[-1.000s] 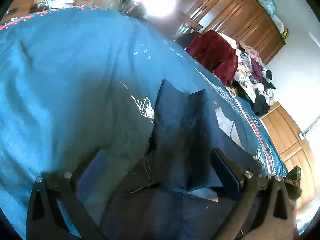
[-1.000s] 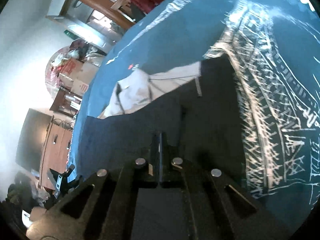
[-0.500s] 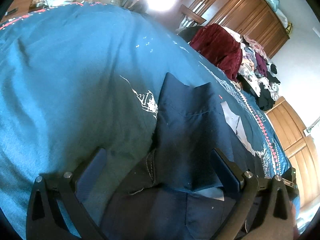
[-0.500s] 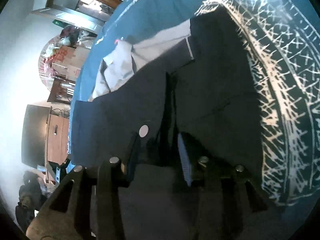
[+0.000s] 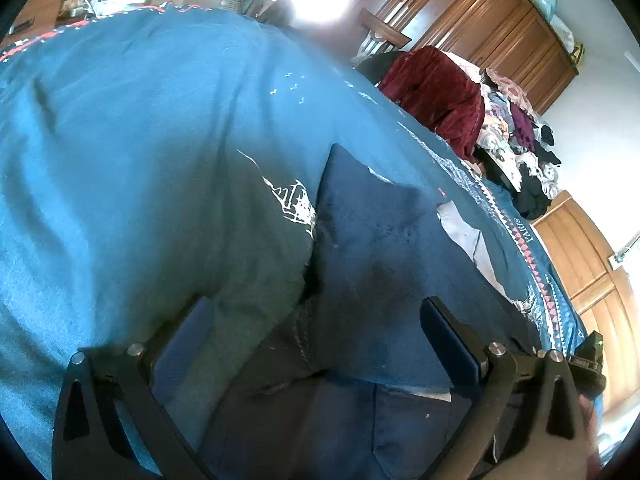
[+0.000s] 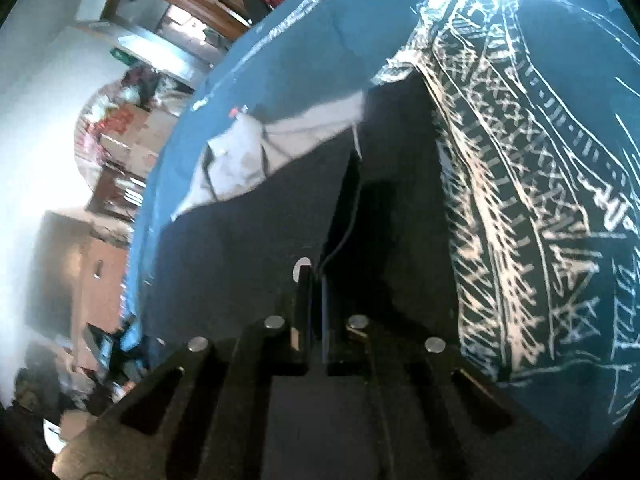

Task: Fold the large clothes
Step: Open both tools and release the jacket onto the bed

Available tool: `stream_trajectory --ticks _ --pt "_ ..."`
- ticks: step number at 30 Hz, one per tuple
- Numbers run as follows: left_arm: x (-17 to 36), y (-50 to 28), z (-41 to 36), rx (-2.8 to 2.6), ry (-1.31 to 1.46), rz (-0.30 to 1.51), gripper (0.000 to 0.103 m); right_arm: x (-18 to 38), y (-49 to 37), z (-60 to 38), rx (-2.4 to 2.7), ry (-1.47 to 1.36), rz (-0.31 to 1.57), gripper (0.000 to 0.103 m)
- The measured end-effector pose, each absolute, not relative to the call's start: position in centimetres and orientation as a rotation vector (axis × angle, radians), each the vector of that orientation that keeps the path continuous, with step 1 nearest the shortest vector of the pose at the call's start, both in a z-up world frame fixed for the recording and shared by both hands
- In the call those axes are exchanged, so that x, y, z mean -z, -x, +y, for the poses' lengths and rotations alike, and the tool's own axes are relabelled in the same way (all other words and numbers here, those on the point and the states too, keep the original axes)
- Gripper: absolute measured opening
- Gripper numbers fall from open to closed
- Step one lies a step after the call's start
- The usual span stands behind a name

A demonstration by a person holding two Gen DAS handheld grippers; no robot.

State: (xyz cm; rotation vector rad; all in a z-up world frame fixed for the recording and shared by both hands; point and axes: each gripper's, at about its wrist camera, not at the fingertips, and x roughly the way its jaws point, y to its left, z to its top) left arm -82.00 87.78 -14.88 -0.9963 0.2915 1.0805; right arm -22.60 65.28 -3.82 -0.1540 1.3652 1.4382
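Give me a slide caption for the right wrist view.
Right gripper shut on a fold of the dark navy garment lying on a blue Eiffel Tower-print bedspread.

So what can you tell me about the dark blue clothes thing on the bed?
The dark blue garment is soft woven cloth lying partly folded on the teal bedspread, with pale grey lining showing at one edge. The right hand-held gripper is shut on a fold; the left hand-held gripper stands open over it.

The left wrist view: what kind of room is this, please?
Probably a bedroom: a bed under a teal printed bedspread, tall wooden wardrobes along the wall, and a pile of clothes at the bed's far side.
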Motion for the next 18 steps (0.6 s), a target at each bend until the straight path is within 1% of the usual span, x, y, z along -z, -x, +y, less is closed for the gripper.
stream_trajectory --ticks 3,5,6,8,9,10,11,12,14,15,16,18 --pt "14.8 81.9 87.9 -1.083 0.996 0.297 0.103 4.4 23.0 65.3 -1.424 0.187 1.352 0.002" --pt "14.8 81.9 87.9 -1.080 0.999 0.298 0.103 4.3 23.1 65.2 -1.397 0.219 1.323 0.006" --pt "14.5 81.9 87.8 -1.083 1.009 0.297 0.103 3.7 23.0 64.9 -1.355 0.254 1.277 0.011" --pt "12.8 81.9 87.4 -1.093 1.001 0.296 0.103 1.6 22.9 63.8 -1.323 0.254 1.166 0.012" --pt "11.7 81.7 87.0 -1.093 0.952 0.298 0.103 0.1 22.9 63.1 -1.320 0.230 1.101 0.017" --pt "10.4 81.1 86.4 -1.120 0.862 0.329 0.103 -0.7 23.0 62.7 -1.329 0.214 1.069 0.026" --pt "9.8 80.3 86.1 -1.143 0.790 0.376 0.103 -1.1 23.5 62.8 -1.368 0.199 1.050 0.031" --pt "9.9 79.6 86.3 -1.155 0.747 0.436 0.103 -0.8 24.1 63.4 -1.417 0.208 1.066 0.039" --pt "12.0 78.4 88.1 -1.188 0.754 0.622 0.103 1.1 25.6 65.3 -1.492 0.258 1.131 0.043" --pt "13.1 78.5 88.9 -1.194 0.795 0.667 0.102 2.2 26.2 66.1 -1.514 0.300 1.165 0.049" --pt "14.0 78.8 89.5 -1.187 0.845 0.683 0.102 3.8 26.8 66.9 -1.515 0.364 1.208 0.051" --pt "13.5 79.1 89.6 -1.199 0.850 0.674 0.100 4.7 27.0 66.9 -1.506 0.427 1.217 0.048"
